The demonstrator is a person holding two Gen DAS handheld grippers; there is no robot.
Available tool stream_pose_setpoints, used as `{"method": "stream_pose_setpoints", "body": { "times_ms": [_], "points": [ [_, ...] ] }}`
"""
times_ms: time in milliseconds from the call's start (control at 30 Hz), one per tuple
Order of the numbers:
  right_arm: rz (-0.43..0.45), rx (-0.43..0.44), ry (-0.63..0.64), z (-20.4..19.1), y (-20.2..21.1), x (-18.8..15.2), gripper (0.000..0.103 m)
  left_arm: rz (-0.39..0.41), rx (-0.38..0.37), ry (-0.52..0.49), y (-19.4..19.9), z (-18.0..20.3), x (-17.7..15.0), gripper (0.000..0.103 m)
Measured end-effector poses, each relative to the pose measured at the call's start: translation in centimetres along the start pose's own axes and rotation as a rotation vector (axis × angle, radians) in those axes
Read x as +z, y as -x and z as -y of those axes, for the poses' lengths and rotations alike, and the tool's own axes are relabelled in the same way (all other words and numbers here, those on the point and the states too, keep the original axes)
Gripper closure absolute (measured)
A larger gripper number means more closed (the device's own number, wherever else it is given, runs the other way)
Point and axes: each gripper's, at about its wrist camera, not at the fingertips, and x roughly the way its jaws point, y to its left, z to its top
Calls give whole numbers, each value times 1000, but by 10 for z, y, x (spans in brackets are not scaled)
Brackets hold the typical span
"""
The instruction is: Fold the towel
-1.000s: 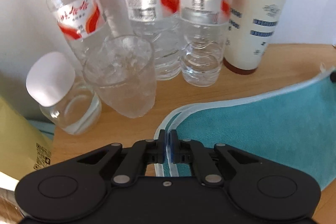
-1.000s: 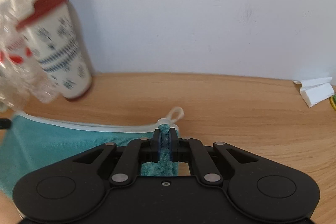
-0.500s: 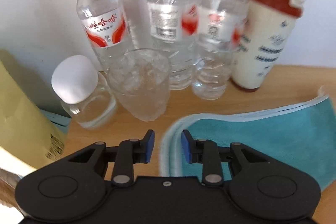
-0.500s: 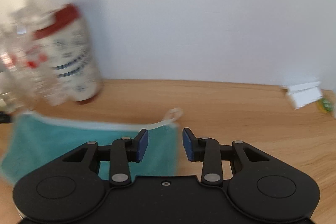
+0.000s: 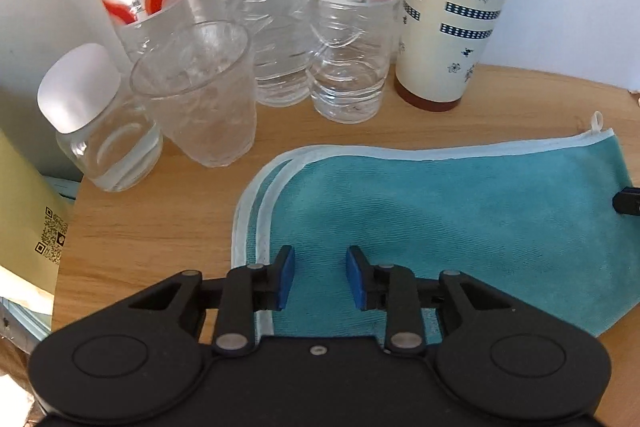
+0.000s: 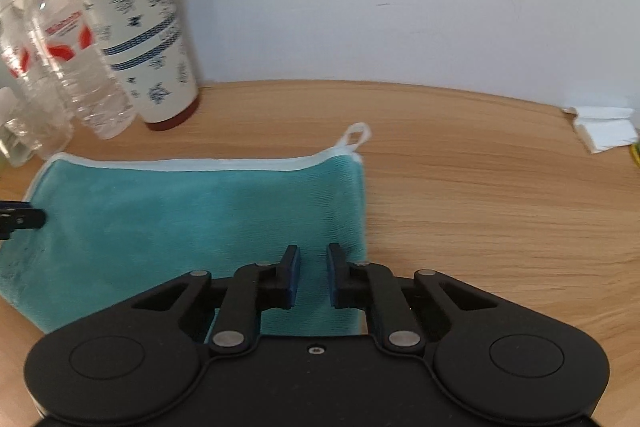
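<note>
Wooden table, water bottles partly filled

Both hand-held grippers now off towel

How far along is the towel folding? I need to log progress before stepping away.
One fold looks done: the teal towel lies flat on the table, doubled, with two trimmed edges stacked at its left corner. Nothing is in hand: the left tool and right tool are both open above it. Any further fold is not yet begun.
</note>
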Motion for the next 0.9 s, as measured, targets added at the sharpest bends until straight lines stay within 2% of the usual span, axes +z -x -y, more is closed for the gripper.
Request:
{"method": "stream_pose_setpoints", "body": {
  "times_ms": [133, 200, 300, 367, 400, 433, 467, 500, 567, 700, 767, 900],
  "points": [
    [3, -40, -23, 7, 4, 1, 89, -9, 19, 3, 2, 2, 2, 73],
    [27, -22, -40, 10, 15, 2, 84, -15, 44, 8, 11, 5, 4, 73],
    [65, -19, -34, 9, 36, 2, 83, -2, 32, 14, 32, 9, 6, 64],
    [82, -19, -52, 1, 54, 1, 82, 14, 29, 29, 55, 12, 6, 40],
    [90, -13, -59, -3, 61, 0, 80, 20, 26, 40, 66, 13, 6, 34],
    [99, -7, -66, -7, 69, -2, 73, 31, 15, 59, 83, 14, 4, 21],
    [117, 4, -70, -15, 81, -5, 68, 44, 3, 64, 96, 16, 2, 15],
    [127, 9, -59, -23, 92, -8, 66, 63, -11, 57, 109, 19, -1, 14],
    [134, -2, -38, -37, 108, -13, 61, 90, -24, 40, 135, 25, -6, 0],
    [126, -9, 2, -65, 141, -30, 57, 79, -32, 9, 175, 33, -22, 1],
    [90, 7, -2, -76, 166, -44, 57, 53, -7, 2, 191, 36, -29, 1],
    [82, 41, -24, -88, 195, -61, 57, 23, 18, 10, 217, 35, -42, 1]
  ]
}}
